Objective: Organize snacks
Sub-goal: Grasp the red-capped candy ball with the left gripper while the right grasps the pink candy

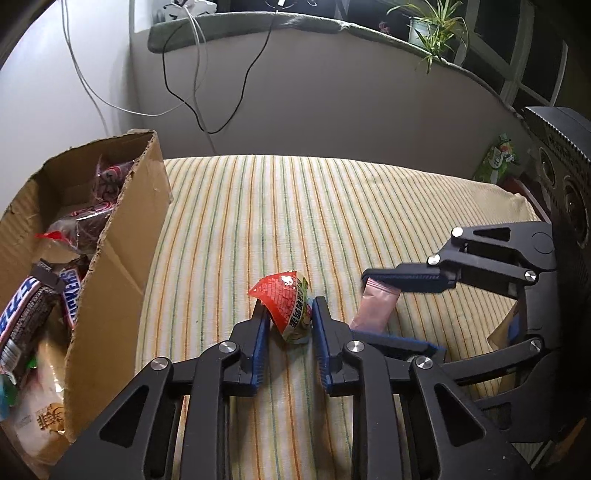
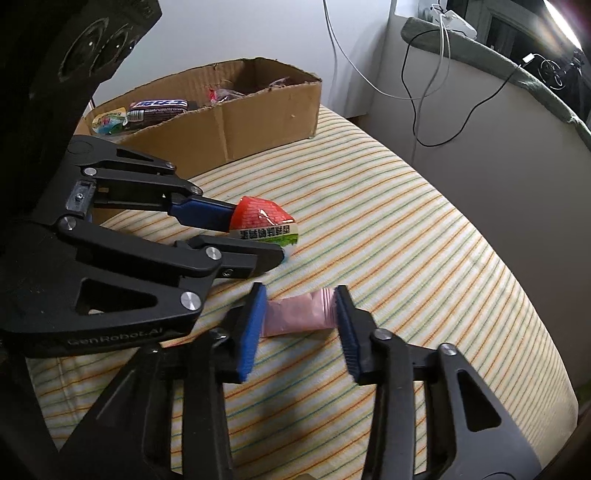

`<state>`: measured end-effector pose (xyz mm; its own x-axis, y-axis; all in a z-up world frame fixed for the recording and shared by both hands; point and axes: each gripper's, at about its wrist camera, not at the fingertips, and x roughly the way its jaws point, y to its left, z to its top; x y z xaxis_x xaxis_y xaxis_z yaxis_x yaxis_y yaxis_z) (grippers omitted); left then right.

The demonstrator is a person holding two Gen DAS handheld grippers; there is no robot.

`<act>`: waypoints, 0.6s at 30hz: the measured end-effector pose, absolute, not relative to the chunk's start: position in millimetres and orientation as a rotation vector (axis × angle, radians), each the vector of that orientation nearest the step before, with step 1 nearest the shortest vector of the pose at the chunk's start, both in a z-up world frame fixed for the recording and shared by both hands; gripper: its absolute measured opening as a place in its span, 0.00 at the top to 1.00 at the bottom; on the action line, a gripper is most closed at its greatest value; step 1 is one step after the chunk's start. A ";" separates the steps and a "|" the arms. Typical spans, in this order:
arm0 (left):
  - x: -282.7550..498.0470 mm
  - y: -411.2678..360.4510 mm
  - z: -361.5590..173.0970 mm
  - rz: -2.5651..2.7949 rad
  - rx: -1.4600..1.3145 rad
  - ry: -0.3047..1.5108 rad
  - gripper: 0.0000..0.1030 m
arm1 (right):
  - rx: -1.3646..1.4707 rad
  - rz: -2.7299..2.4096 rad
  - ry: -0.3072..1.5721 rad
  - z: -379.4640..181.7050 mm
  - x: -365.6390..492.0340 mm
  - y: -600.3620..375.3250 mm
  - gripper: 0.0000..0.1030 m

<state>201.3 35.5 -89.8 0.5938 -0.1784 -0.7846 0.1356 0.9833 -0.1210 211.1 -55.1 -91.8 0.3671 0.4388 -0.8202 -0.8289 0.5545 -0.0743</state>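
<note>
Left tongs (image 1: 288, 325) pinch the red snack cup (image 1: 290, 306); right tongs (image 2: 301, 325) pinch the pink packet (image 2: 299, 312). Both pickups underway; next, lift and carry them to the cardboard box (image 2: 258, 122).

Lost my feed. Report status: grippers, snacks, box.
Left gripper shut on red snack. Right gripper shut on pink packet. Both snacks low on striped cloth. Box partly filled; path to it looks clear.

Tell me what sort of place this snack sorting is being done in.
Most likely a bedroom or living room at home. The snacks lie on a soft striped bedsheet rather than a table, charger cables hang down the wall from a sill, and a potted plant stands by the window.
</note>
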 end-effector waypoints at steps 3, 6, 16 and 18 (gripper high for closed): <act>202.8 35.2 -91.3 -0.180 -0.058 0.913 0.79 | -0.540 0.866 0.843 -92.1 209.6 -52.9 0.75; 200.4 37.2 -90.3 -0.181 -0.065 0.910 0.79 | -0.539 0.858 0.840 -92.4 208.3 -53.1 0.87; 191.0 41.4 -82.2 -0.173 -0.102 0.885 0.79 | -0.501 0.828 0.824 -85.8 201.9 -64.6 0.95; 188.3 42.4 -77.7 -0.171 -0.106 0.873 0.79 | -0.492 0.824 0.819 -82.5 201.4 -66.4 0.95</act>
